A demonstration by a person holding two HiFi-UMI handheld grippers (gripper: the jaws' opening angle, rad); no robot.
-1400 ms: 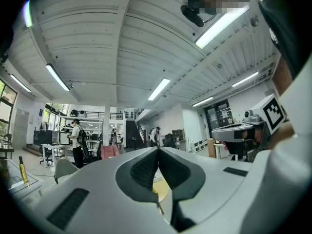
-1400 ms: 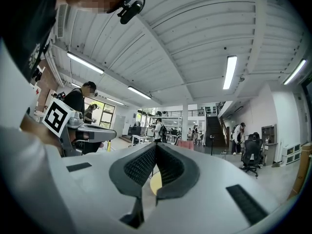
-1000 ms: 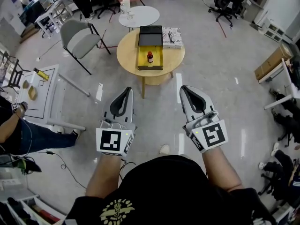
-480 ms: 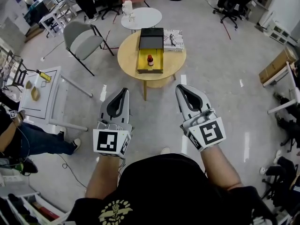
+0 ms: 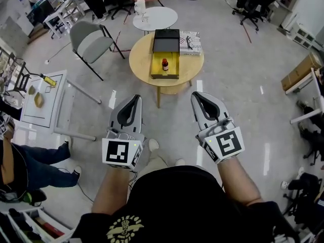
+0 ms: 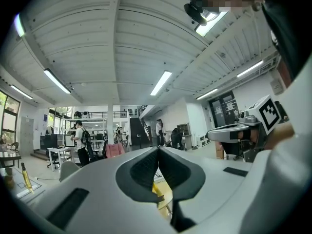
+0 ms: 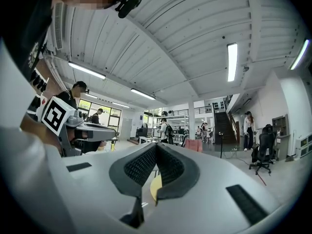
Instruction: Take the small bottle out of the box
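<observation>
While boxed, bottle [image 5: 164, 64] well beyond jaws.

The person wore a black short-sleeved shirt [image 5: 177, 201] with a yellow emblem [image 5: 125, 228] printed on it, and pale shoes [image 5: 153, 145]. The left gripper [image 5: 134, 99] and the right gripper [image 5: 197, 96] had smooth light grey shells that tapered to narrow jaws lined with black ribbed pads. Each carried a white cube [image 5: 121, 152] printed with black square markers.
</observation>
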